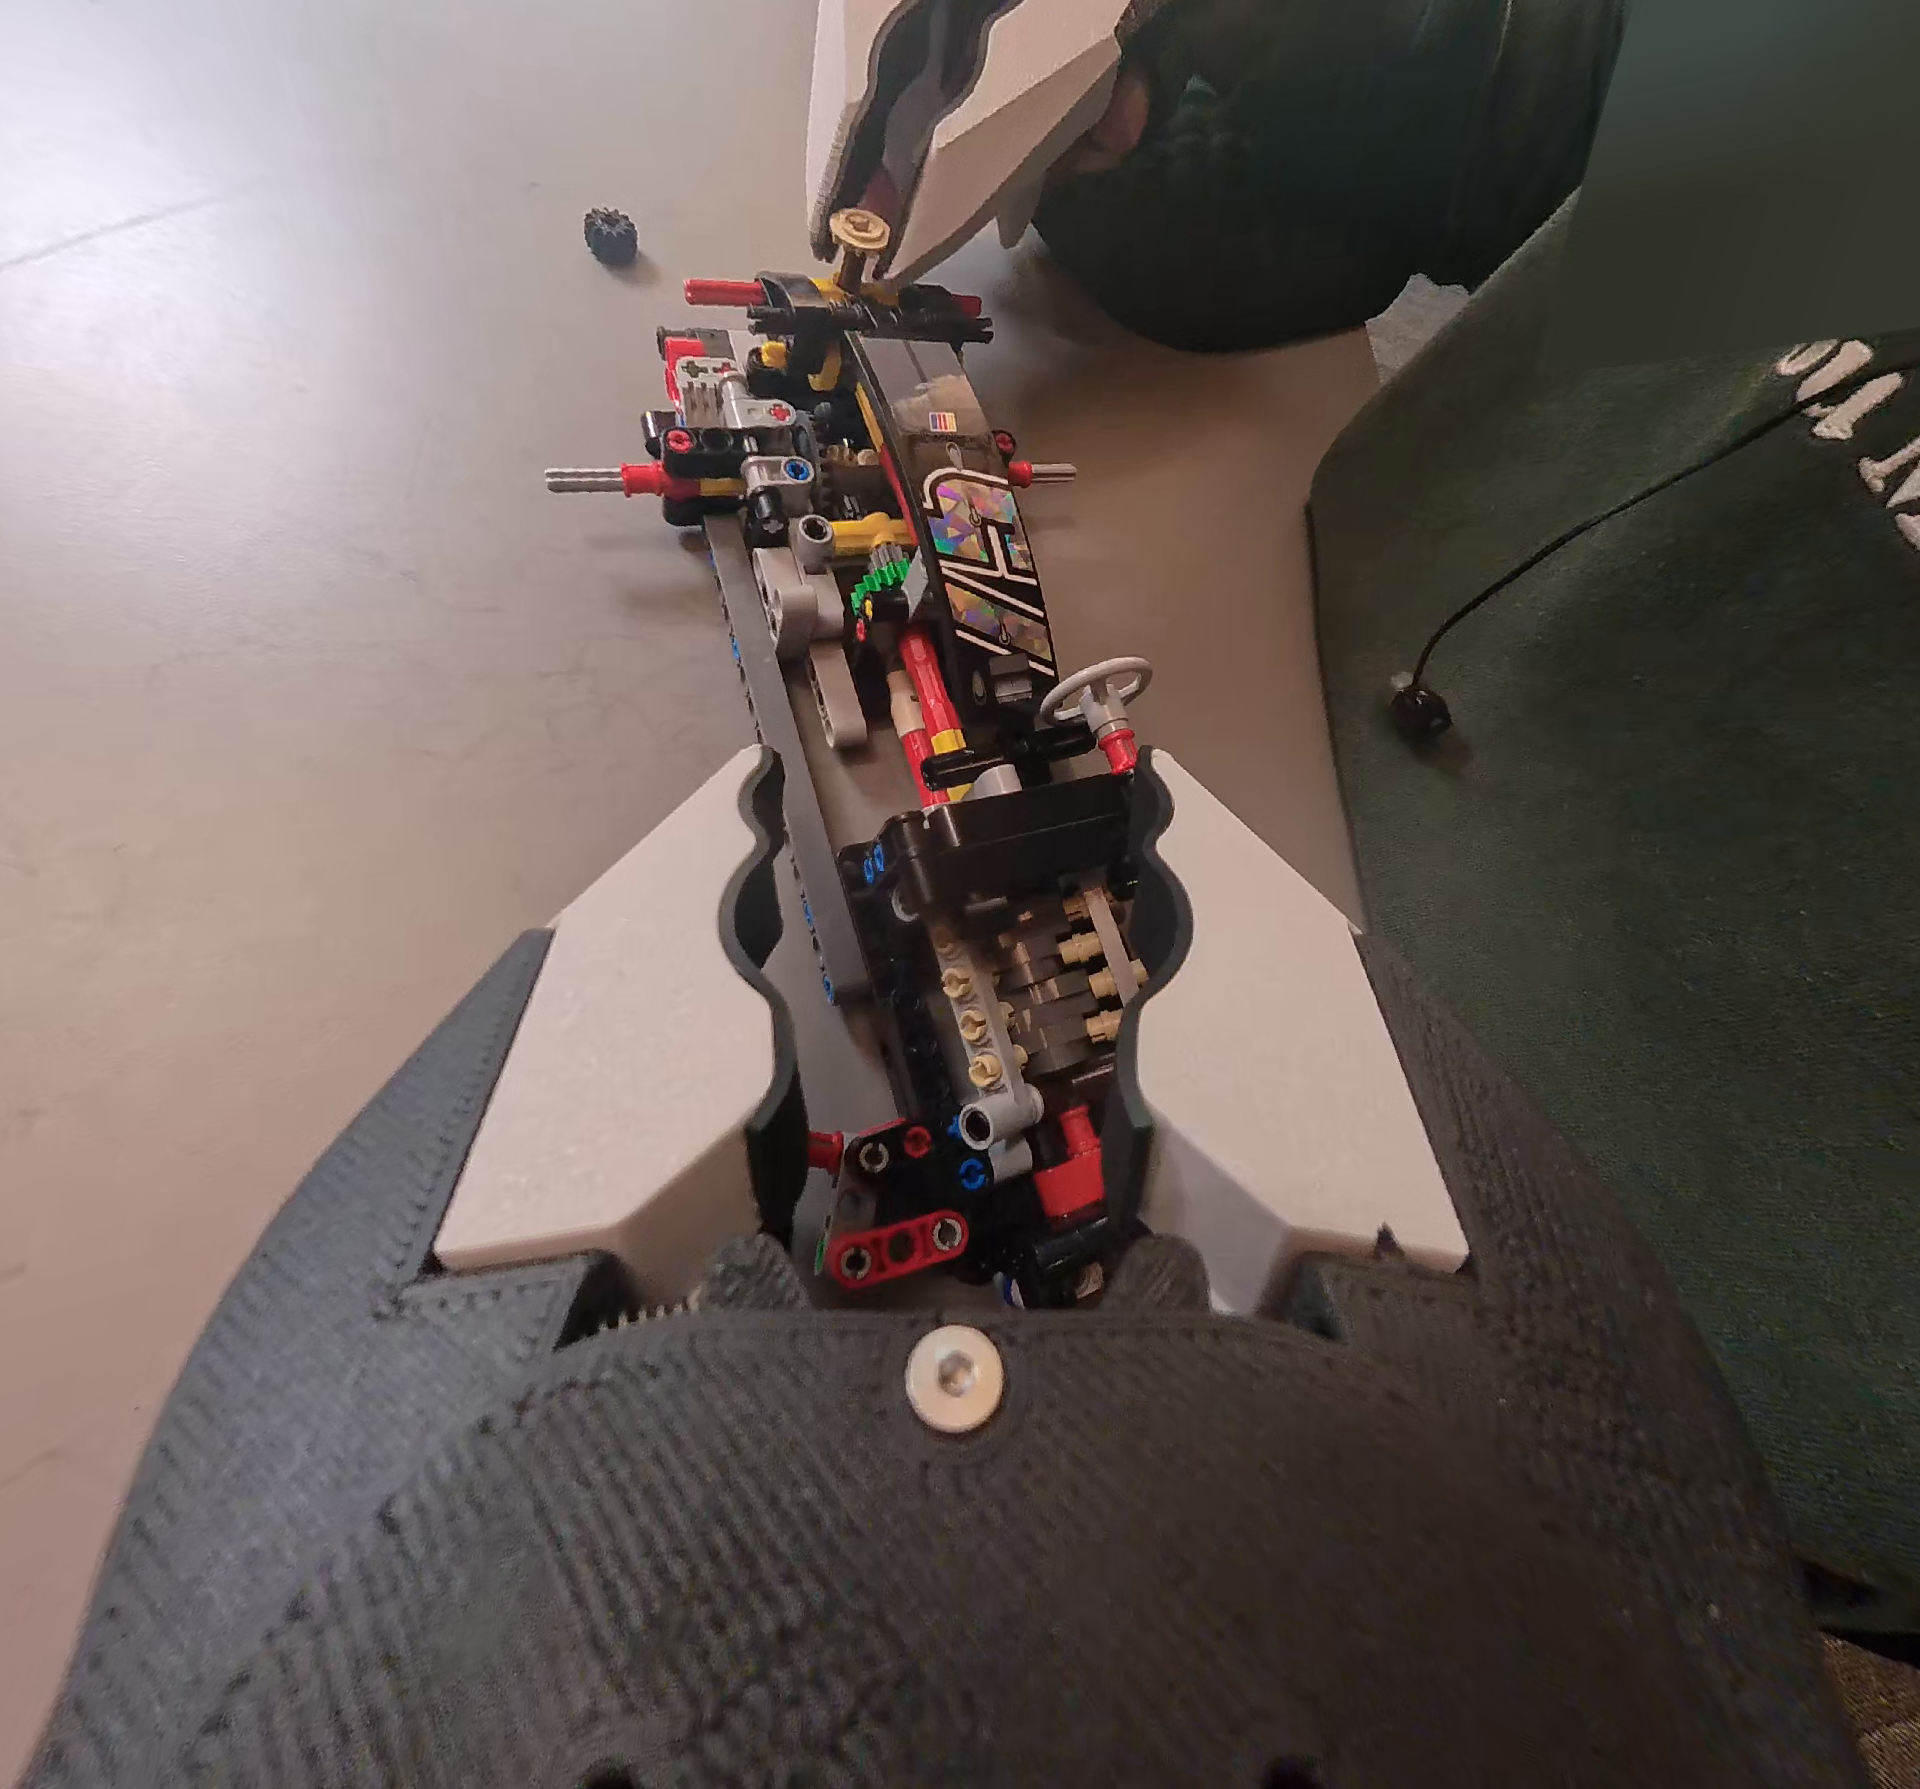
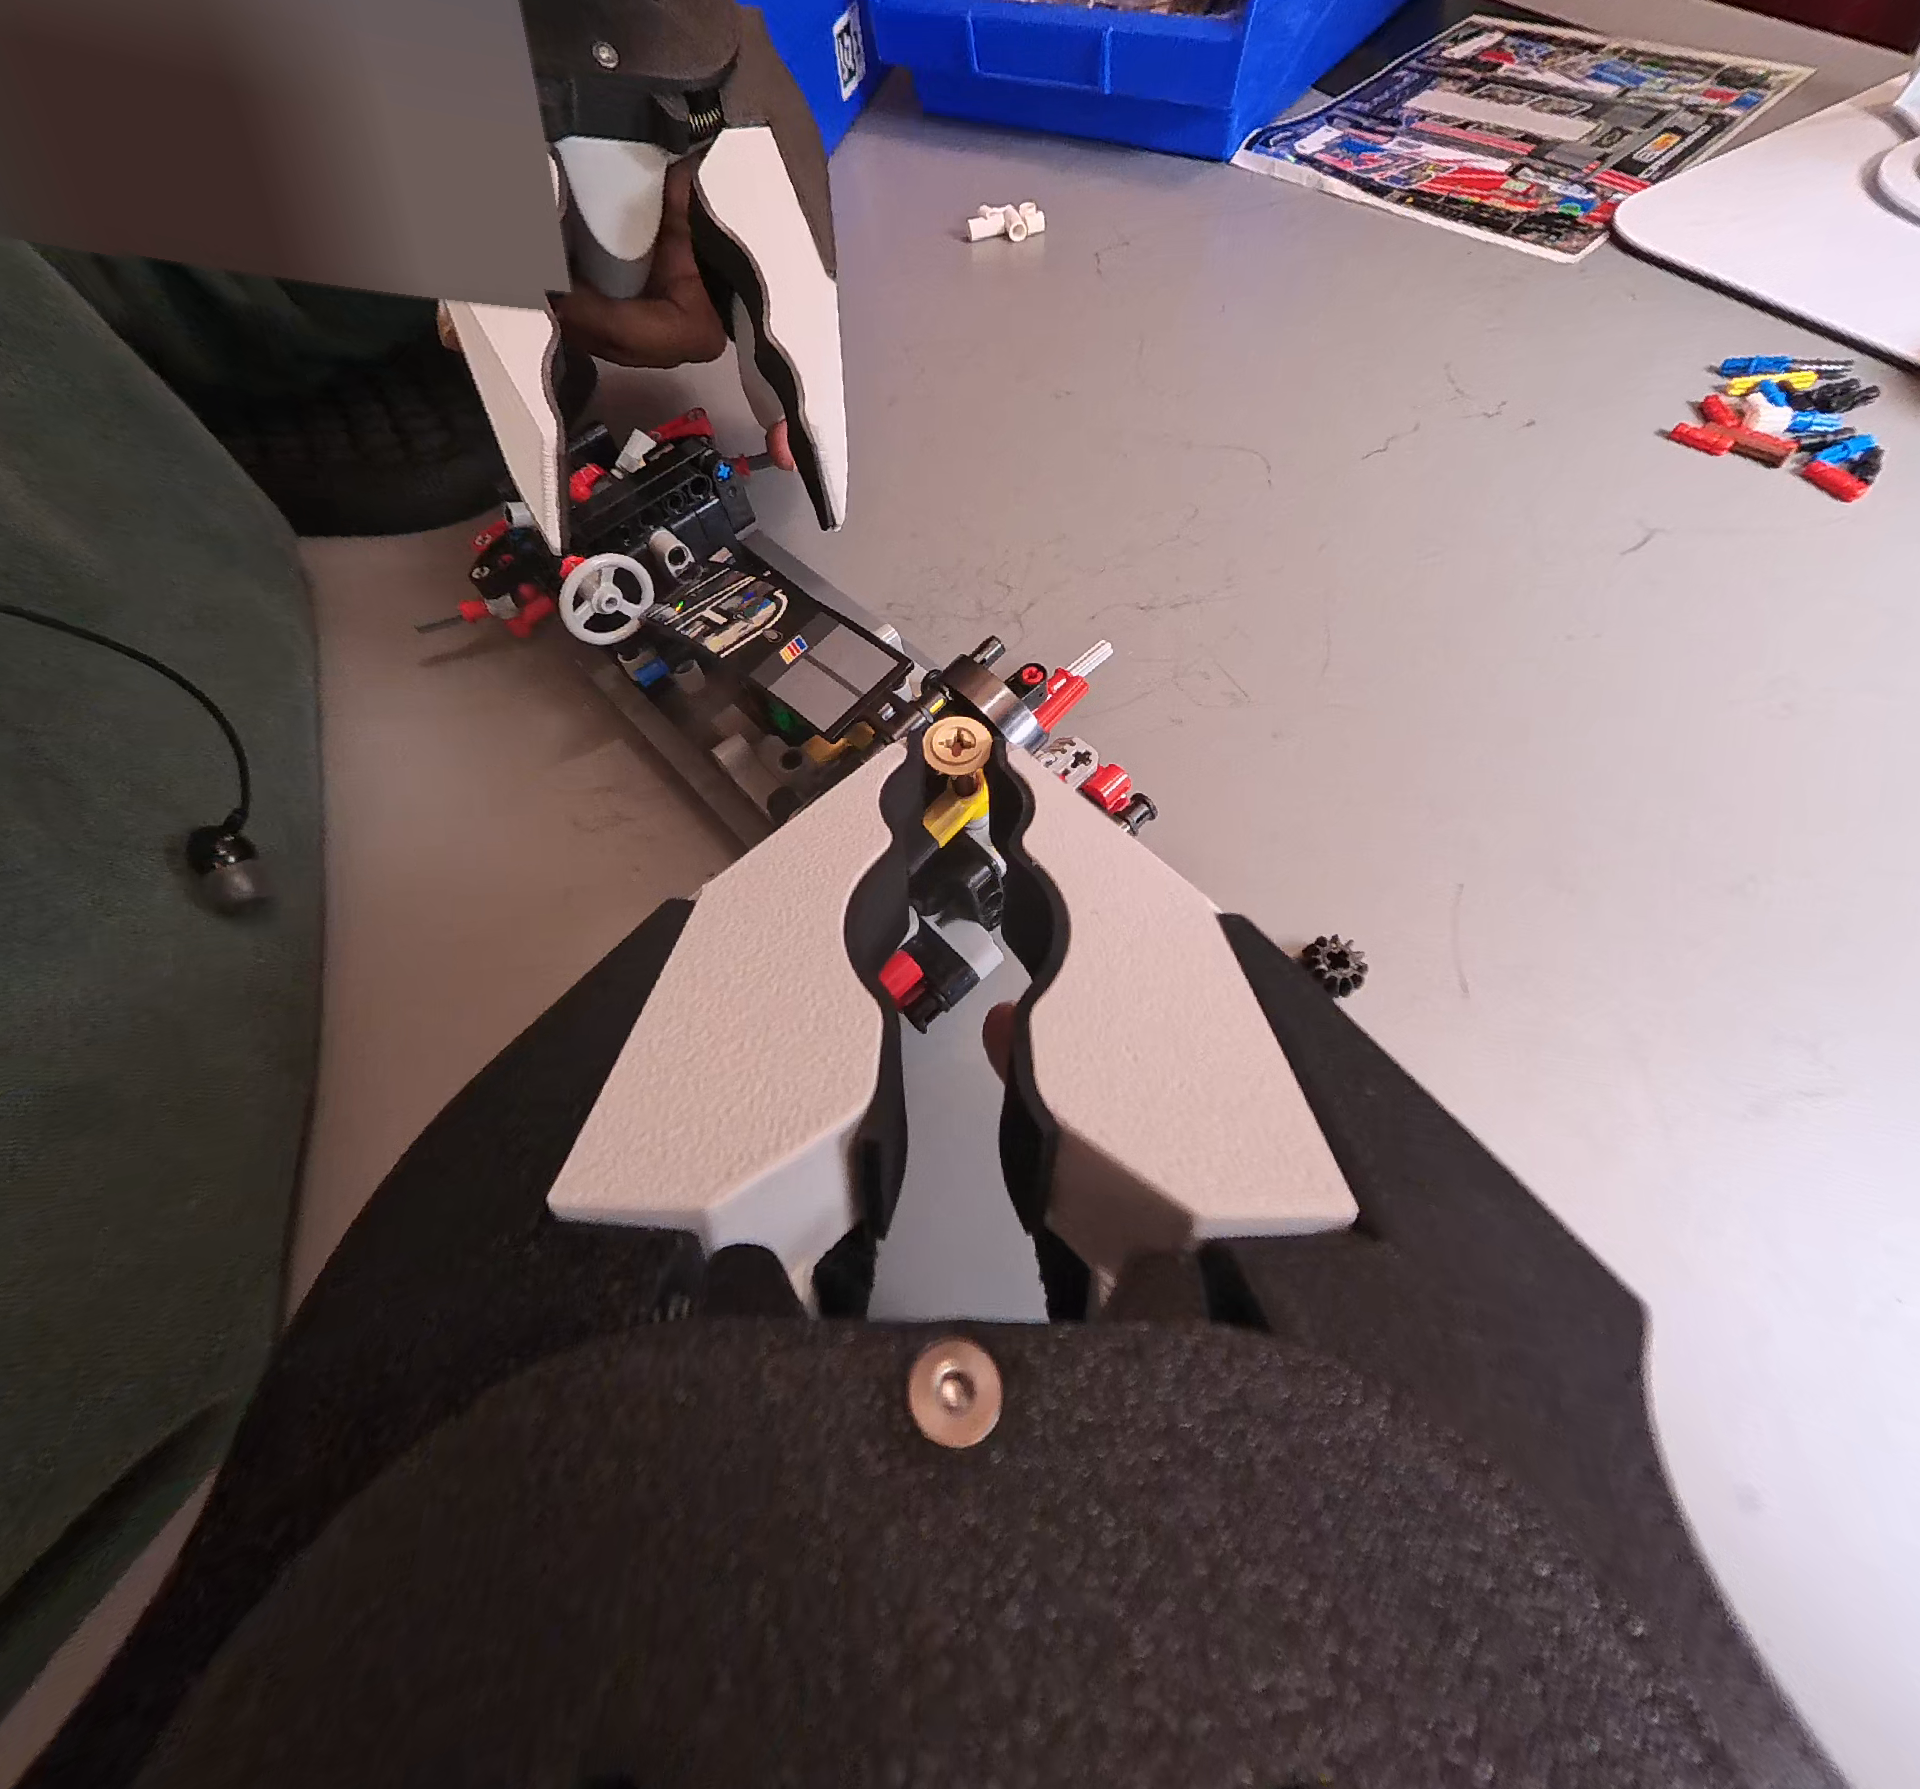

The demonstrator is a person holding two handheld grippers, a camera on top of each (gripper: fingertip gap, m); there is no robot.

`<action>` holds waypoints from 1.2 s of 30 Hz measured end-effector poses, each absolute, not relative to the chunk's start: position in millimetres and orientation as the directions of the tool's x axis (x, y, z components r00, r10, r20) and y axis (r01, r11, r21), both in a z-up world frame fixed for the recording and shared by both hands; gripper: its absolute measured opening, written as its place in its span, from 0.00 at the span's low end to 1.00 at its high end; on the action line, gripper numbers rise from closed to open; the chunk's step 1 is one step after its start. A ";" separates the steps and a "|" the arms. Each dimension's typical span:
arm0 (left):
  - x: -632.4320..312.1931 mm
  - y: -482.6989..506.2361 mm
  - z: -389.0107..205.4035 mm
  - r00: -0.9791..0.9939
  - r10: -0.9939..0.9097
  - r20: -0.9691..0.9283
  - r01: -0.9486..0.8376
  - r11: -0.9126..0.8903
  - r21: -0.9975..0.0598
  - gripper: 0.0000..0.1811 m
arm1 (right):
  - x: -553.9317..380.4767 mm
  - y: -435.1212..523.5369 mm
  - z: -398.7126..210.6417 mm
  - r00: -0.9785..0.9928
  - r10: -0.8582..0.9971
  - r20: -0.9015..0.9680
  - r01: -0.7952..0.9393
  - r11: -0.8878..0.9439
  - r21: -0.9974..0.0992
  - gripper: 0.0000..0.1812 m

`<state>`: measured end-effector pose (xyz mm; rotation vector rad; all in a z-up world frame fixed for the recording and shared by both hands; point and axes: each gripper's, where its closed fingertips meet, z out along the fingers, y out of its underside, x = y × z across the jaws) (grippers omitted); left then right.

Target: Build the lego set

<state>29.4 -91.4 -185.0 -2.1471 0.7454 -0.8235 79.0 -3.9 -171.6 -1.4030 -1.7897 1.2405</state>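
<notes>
The left gripper [image 1: 951, 908] clamped the lego chassis [image 1: 883, 596] at frame centre on the table [image 1: 260, 596] — the right gripper [image 2: 958, 752], nearly closed, pinched a tan pin [image 2: 956, 742] at its far end.

Blue bin [image 2: 1091, 66], black gear [image 1: 610, 233], holographic-patterned black panel [image 1: 982, 550], tan pin [image 2: 956, 744]
</notes>
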 end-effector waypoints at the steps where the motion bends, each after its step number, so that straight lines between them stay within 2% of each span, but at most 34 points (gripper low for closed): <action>1: 29.5 -91.4 -185.0 0.631 -0.705 0.325 -0.254 -0.583 -0.772 0.36 | 79.0 -4.1 -172.0 -0.310 0.943 -0.119 0.446 0.034 -0.894 0.06; 8: 30.8 -92.0 -184.6 0.627 -0.709 0.324 -0.258 -0.581 -0.772 0.36 | 79.6 -4.2 -175.7 -0.313 0.948 -0.052 0.488 0.114 -0.865 0.04; 14: 32.0 -92.0 -181.5 0.620 -0.713 0.328 -0.249 -0.575 -0.780 0.36 | 78.8 -3.9 -174.2 -0.295 0.940 -0.171 0.495 -0.002 -0.869 0.05; 23: 31.3 -91.8 -175.1 0.617 -0.716 0.326 -0.236 -0.564 -0.791 0.37 | 78.1 -3.8 -171.3 -0.293 0.937 -0.188 0.490 -0.022 -0.872 0.09; 29: 30.6 -91.5 -172.9 0.619 -0.715 0.325 -0.230 -0.560 -0.796 0.36 | 79.8 -0.4 -156.8 -0.301 0.951 -0.066 0.421 0.071 -0.904 0.10; 33: 31.0 -91.5 -172.9 0.618 -0.716 0.326 -0.230 -0.560 -0.796 0.36 | 81.2 -3.5 -161.0 -0.314 0.949 0.031 0.430 0.171 -0.887 0.09; 36: 31.7 -92.1 -173.3 0.616 -0.717 0.325 -0.233 -0.560 -0.795 0.36 | 79.6 -2.5 -163.9 -0.305 0.952 0.025 0.442 0.165 -0.882 0.07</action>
